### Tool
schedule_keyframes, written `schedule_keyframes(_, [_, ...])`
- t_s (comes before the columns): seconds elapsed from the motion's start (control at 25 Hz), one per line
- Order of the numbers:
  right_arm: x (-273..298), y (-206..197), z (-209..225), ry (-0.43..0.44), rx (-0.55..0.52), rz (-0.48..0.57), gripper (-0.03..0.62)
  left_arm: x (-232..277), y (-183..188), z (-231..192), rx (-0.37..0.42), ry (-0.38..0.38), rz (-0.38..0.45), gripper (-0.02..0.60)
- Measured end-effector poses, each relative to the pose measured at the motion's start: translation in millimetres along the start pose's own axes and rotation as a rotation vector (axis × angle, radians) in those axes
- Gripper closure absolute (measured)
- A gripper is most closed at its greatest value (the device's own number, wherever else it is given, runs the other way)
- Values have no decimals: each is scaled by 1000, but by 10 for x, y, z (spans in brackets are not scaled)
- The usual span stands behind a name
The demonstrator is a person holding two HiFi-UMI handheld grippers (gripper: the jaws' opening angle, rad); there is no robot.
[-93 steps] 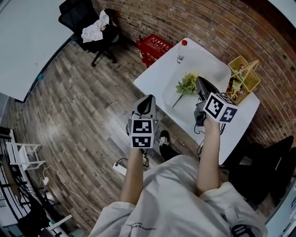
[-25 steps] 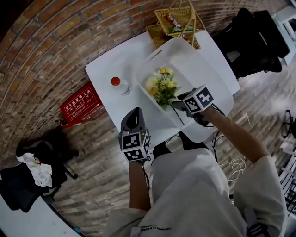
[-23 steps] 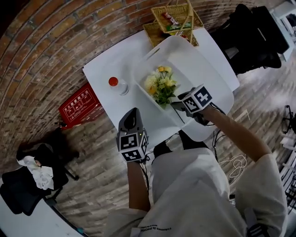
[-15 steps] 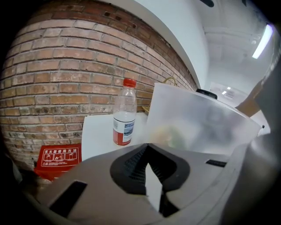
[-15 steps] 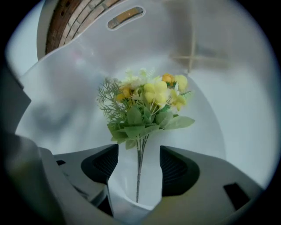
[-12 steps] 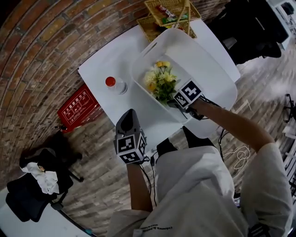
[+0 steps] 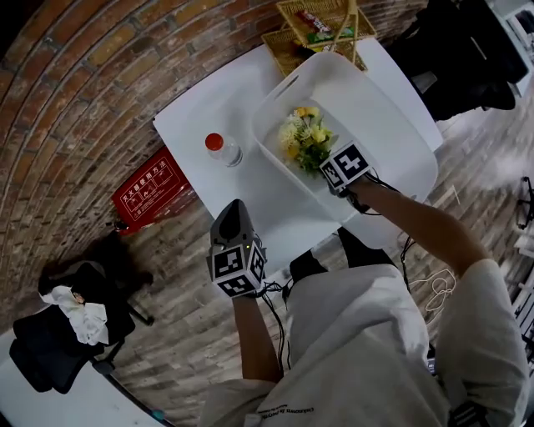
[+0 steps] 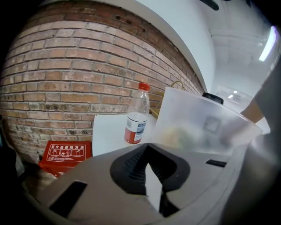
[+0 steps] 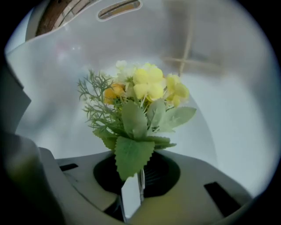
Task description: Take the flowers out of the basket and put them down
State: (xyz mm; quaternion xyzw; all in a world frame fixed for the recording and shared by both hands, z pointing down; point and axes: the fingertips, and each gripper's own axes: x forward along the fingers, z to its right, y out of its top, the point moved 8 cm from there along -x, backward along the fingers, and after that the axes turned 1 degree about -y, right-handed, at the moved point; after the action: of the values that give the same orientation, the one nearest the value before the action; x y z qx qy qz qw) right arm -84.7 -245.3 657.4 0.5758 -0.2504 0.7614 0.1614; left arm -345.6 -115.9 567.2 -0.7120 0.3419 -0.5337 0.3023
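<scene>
The flowers (image 7: pixel 307 140), a small bunch of yellow and cream blooms with green leaves, are inside the white plastic basket (image 7: pixel 392 108), which takes up the half of the white table (image 7: pixel 217 108) nearest the person's right. The bunch sits toward the basket's left wall, blooms pointing away from the person.

The right gripper (image 7: pixel 327 169) reaches steeply down into the basket from the near side. In the right gripper view its jaws have just been closing, and the thin stem of the flowers (image 9: pixel 140 101) is pinched between them at the right gripper (image 9: pixel 139 184), with a broad leaf lying over the jaw mouth and the basket's pale wall (image 9: pixel 57 66) behind.

The left gripper (image 7: pixel 232 210) hovers at the table's near left edge, apart from everything. In its own view the left gripper (image 8: pixel 151 176) has its jaws together on nothing.

A clear water bottle (image 7: pixel 223 148) with a red cap stands near the table's left corner, just beside the basket. In the left gripper view the bottle (image 8: pixel 137 116) is upright next to the basket's translucent side (image 8: pixel 210 127). A wicker basket (image 7: pixel 321 25) holding packets sits at the far corner by the brick wall. A red crate (image 7: pixel 150 190) lies on the floor beside the table's left edge.
</scene>
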Motion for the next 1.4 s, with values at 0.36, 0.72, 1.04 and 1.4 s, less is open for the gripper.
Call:
schedule_keyframes(0.36, [-387,77,-51,92,90,105,520,-24,-9,102,24,-45,-18,557])
schedule_keyframes(0.72, [-940,259,-30,146,107,238,520,-207,80,117,66,-26,21,557])
schedule_keyframes(1.04, [-1496,199,-245,197,30,384,520,-368,12,414,105,-21,53,557])
schedule_keyframes(1.4, [-2207,-200,-323,209,48,581,520,-663,126,1018,200,-52,122,557])
